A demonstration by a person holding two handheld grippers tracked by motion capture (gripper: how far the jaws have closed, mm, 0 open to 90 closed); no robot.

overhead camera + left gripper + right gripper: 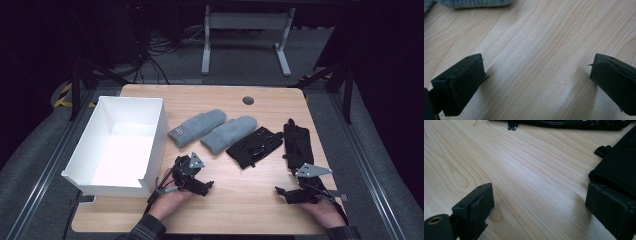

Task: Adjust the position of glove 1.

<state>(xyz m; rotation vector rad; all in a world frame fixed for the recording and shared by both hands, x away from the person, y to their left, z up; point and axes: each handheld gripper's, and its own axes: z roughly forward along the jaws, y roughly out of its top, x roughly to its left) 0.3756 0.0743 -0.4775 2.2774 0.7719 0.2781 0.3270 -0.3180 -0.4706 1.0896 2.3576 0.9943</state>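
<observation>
From the high view, my left claw rests low on the pale wooden desk, just beside the front corner of the open white rectangular box, jaws spread and holding nothing. My right claw lies near the desk's right front edge, also spread and empty. Four items sit in a row beyond them: two grey knitted mittens side by side, then a crumpled black glove, then a flat black glove lying lengthwise. I judge that row is laid out for sorting into the box, which stands open and empty at the left within easy reach.

In the left gripper view, both jaws stand wide apart over bare wood, with the edge of a grey mitten at the top, near but untouched; that looks like the left claw's likely first pick.

In the right gripper view, the jaws are equally wide. The flat black glove's cuff lies just beside the right-hand jaw, and the crumpled black glove stretches across the top.
</observation>
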